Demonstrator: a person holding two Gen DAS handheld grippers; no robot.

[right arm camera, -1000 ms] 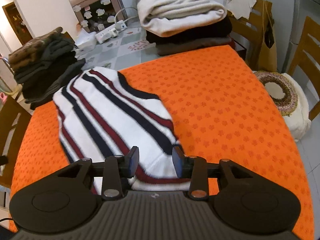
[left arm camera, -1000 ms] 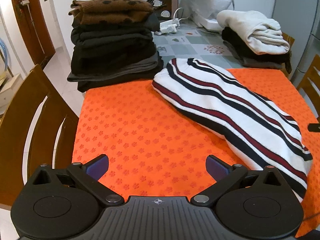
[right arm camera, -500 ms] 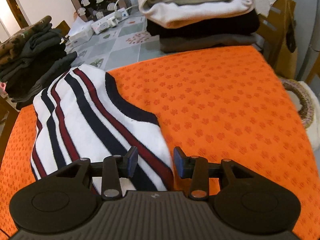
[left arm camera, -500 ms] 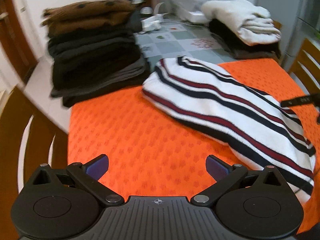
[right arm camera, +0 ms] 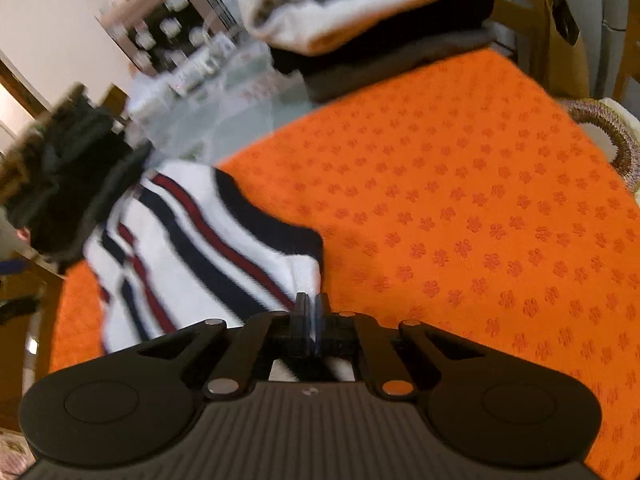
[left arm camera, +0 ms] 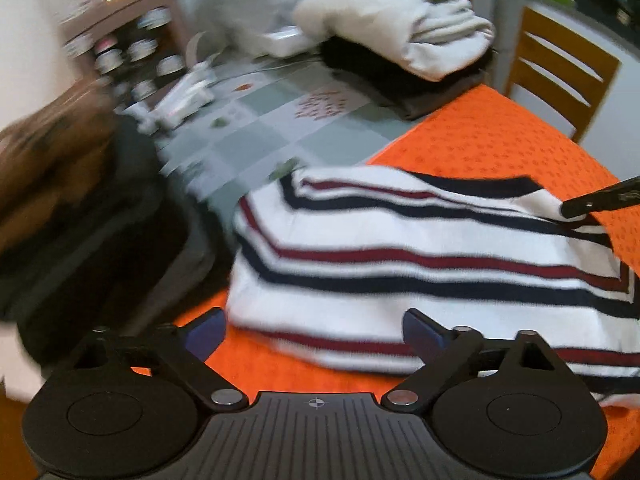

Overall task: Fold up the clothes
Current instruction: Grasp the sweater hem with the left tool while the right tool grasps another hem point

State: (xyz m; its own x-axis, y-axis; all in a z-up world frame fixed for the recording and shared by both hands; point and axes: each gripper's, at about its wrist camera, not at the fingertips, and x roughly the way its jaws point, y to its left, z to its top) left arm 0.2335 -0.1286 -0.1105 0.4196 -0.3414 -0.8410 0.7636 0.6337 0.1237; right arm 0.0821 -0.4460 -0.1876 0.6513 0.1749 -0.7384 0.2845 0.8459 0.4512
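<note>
Orange cloth (right arm camera: 460, 220) covers the counter where the striped sweater (left arm camera: 420, 264) lies; the right tool (right arm camera: 309, 312) has just clenched its near corner, while the left tool (left arm camera: 314, 330), narrowing around nothing, swings toward the opposite edge for folding.

Even, soft indoor light, no hard shadows; heavy motion blur smears the left half of both views; fisheye bending curves the edges; dark vignette at the corners.
</note>
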